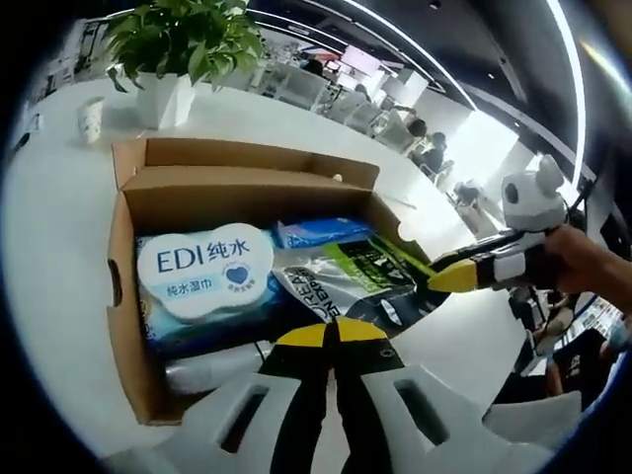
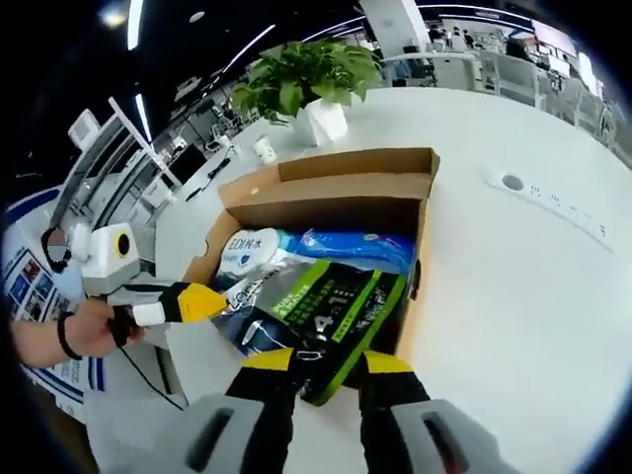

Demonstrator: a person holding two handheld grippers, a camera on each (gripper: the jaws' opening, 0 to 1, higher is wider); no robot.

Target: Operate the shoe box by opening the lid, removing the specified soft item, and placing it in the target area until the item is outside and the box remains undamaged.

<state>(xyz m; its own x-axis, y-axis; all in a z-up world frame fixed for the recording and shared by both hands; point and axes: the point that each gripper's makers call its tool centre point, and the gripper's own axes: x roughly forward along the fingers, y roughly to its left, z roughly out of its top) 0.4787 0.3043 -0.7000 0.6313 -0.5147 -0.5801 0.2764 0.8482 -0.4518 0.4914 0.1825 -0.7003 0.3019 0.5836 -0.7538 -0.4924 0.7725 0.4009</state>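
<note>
Lid already folded back on the brown cardboard shoe box (image 1: pixel 237 183). Black-and-green soft pouch (image 2: pixel 331 316) lies inside, long axis toward right gripper (image 2: pixel 326 363), jaws slightly parted at its near end; left gripper (image 1: pixel 333 334) jaws closed, empty.

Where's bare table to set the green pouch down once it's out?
Bare white table lies beside the shoe box, up to the power strip. Crowded: inside the box, green pouch against wet wipes pack; potted plant and cup beyond it.
</note>
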